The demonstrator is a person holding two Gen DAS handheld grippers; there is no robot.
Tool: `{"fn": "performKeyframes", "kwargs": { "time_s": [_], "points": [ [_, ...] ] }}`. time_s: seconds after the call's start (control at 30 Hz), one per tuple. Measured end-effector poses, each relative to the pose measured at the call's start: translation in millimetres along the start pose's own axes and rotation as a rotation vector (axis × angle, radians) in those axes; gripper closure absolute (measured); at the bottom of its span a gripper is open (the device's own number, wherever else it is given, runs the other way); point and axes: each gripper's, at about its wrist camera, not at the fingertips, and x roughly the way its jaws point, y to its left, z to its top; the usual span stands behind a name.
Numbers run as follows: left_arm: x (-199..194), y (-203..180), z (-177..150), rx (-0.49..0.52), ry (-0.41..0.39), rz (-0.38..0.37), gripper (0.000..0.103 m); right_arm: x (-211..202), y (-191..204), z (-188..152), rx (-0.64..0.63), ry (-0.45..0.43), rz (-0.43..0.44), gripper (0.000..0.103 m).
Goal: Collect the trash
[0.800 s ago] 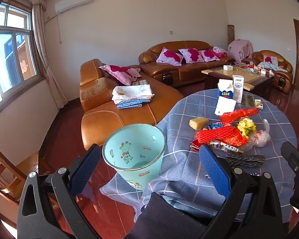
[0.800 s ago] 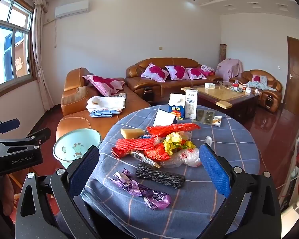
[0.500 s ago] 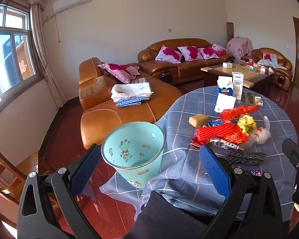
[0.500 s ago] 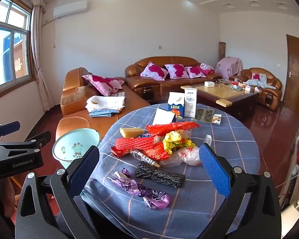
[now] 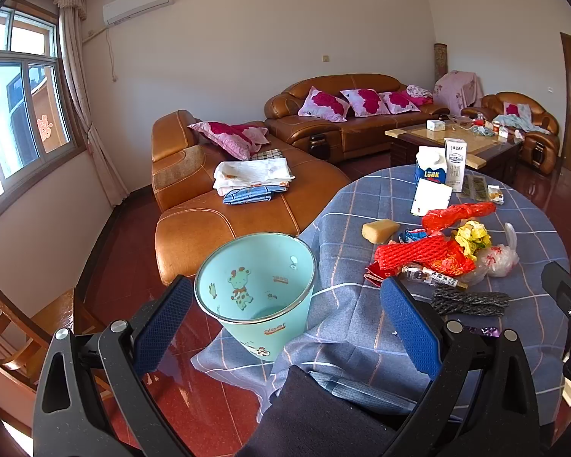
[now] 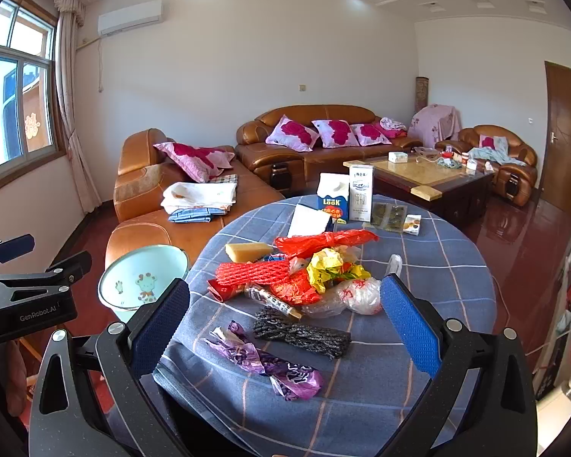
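A pile of trash lies on the round table with the blue checked cloth (image 6: 437, 266): red foam net (image 6: 253, 272), red plastic bag (image 6: 323, 238), yellow wrapper (image 6: 329, 266), clear bag (image 6: 358, 295), black net (image 6: 302, 333), purple wrapper (image 6: 266, 361). A light-blue bin (image 5: 255, 289) with a giraffe print stands on the floor beside the table's left edge; it also shows in the right wrist view (image 6: 141, 282). My left gripper (image 5: 285, 327) is open and empty just before the bin. My right gripper (image 6: 285, 327) is open and empty above the black net and purple wrapper.
Two milk cartons (image 6: 346, 196), a white paper (image 6: 310, 221) and small packets (image 6: 392, 215) stand at the table's far side. A yellow sponge (image 6: 247, 251) lies left of the pile. A leather sofa (image 5: 217, 205) with folded cloths is behind the bin. A wooden chair (image 5: 15, 335) is at the left.
The left gripper has drifted slightly toward the bin, which sits a little more central between its fingers. The right gripper has barely moved. Both stay open.
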Motion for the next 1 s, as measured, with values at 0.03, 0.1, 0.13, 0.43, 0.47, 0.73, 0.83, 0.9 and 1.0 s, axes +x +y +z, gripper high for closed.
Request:
{"fn": "performKeyframes", "kwargs": {
  "time_s": [0.03,0.1,0.13,0.43,0.47,0.73,0.83,0.9,1.0],
  "points": [
    [0.3,0.2,-0.2,0.000,0.000,0.000,0.006,-1.1,0.2,0.1,0.000,-0.001,-0.001,0.004],
    [0.2,0.2,-0.5,0.000,0.000,0.001,0.006,-1.3,-0.1,0.3,0.000,0.000,0.000,0.004],
    [0.0,0.0,-0.5,0.000,0.000,0.001,0.006,-1.4,-0.1,0.4,-0.001,0.002,0.001,0.004],
    [0.9,3.8,-1.6,-0.003,-0.003,0.007,0.006,-1.3,-0.9,0.5,-0.001,0.006,0.003,0.004],
    [1.2,4.5,-2.0,-0.004,-0.003,0.009,0.006,-1.2,-0.7,0.2,-0.001,0.007,0.003,0.004],
    [2.2,3.2,-0.7,-0.007,-0.003,0.019,0.006,-1.3,0.3,-0.6,-0.004,0.010,0.004,0.004],
    [3.2,3.0,-0.9,-0.006,0.000,0.019,0.006,1.3,2.3,-3.0,-0.006,0.016,0.006,0.004],
    [3.7,3.2,-0.7,-0.006,0.001,0.020,0.006,2.8,3.3,-3.7,-0.007,0.017,0.007,0.004],
    [3.8,3.4,-0.7,-0.006,0.000,0.020,0.006,2.9,3.2,-3.7,-0.007,0.017,0.007,0.004]
  ]
}}
